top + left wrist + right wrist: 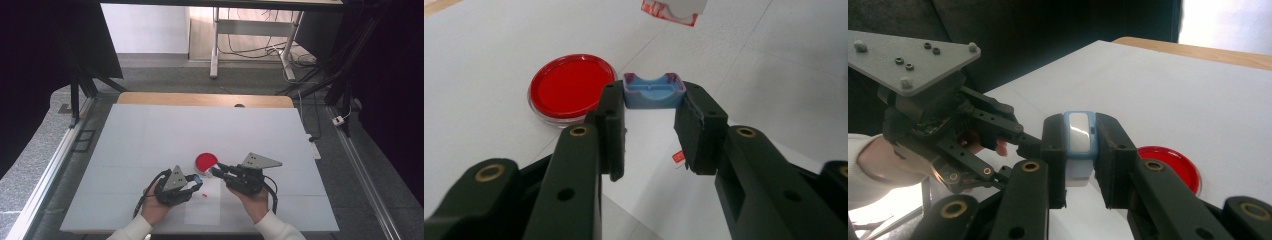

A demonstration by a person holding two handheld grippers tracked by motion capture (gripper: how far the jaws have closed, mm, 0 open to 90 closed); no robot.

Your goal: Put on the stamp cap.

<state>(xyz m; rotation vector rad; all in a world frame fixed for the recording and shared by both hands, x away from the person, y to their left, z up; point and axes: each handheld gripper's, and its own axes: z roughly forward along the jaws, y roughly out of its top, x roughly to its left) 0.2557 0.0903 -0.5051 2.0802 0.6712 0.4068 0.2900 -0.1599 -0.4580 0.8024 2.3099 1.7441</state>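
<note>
Two hand-held grippers working low near the front edge of the white table (150, 130). Left gripper (199, 181) sitting with its fingers (611, 125) clamped on a small blue plastic cap piece (654, 90) with a curved cut-out and a purplish rim — pinched right at the fingertips, open side facing up in the left gripper view. Right gripper (215, 169) squeezing a small light-blue and white rectangular stamp body (1081, 142), held upright between its fingers (1113, 155) and raised off the table, as the right gripper view shows. Both sets of fingers closed on their pieces, no visible gap at the pads.

Sitting just beyond the two grippers — a round clear-rimmed dish with a red ink pad (206, 160), flat on the table. In the high view, the right gripper's tips hovering just beside its near edge. Lying under the hands: a white sheet of paper (205, 207) carrying a small red stamped mark (204, 195). Two grippers pointing toward each other, tips near but apart in the high view. Sleeved forearms coming in from the bottom edge.
</note>
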